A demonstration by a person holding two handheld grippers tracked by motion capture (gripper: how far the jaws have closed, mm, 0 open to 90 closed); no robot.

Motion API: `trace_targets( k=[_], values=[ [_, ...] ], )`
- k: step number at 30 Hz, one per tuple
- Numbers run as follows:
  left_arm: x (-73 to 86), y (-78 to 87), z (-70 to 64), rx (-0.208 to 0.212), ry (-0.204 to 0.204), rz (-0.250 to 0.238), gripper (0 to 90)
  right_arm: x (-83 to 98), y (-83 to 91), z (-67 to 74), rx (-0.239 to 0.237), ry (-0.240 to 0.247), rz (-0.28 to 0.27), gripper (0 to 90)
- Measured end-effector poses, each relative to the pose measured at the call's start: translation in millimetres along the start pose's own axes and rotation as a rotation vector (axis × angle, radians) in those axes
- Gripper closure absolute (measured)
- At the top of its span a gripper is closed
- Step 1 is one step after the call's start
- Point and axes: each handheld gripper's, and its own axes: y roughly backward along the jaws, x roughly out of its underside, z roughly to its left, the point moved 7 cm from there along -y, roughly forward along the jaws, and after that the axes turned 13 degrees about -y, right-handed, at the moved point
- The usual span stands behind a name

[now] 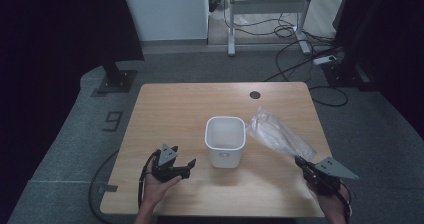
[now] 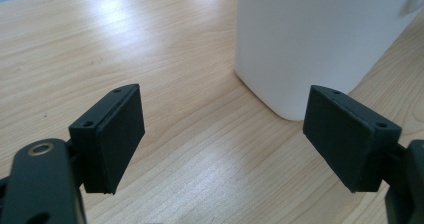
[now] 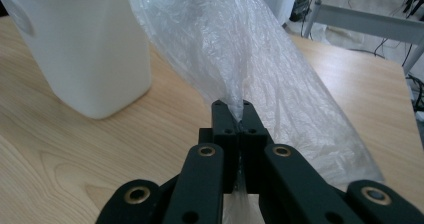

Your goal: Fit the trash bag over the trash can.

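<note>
Right gripper (image 3: 235, 115) is clamped on the plastic bag (image 1: 279, 134), which hangs just beside the white bin (image 1: 225, 140). Left gripper (image 2: 222, 139), jaws spread and empty, faces the bin's wall. Recommend lifting the bag mouth clear above the bin's rim before lining.

A wooden table (image 1: 175, 109) stands on grey carpet (image 1: 65, 134), a "9" (image 1: 113, 120) marked just left of it. Beyond the table, cables (image 1: 295, 64) trail around a white metal frame (image 1: 267, 6).

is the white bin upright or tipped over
Upright: the white bin stands on its base on the table, open mouth facing up, and looks empty inside.
</note>
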Motion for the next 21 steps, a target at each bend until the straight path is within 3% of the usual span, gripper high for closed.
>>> trace_targets(
  k=[12, 21],
  values=[
    [-13.6, 10.1, 5.1, 0.004, 0.002, -0.022, 16.5, -21.5, 16.3, 14.7, -0.075, 0.016, -0.079, 89.0],
    [-26.9, 14.6, 8.4, 0.004, -0.007, -0.036, 16.9, -29.1, 23.9, 12.8, -0.051, 0.029, -0.099, 89.0]
  ],
)
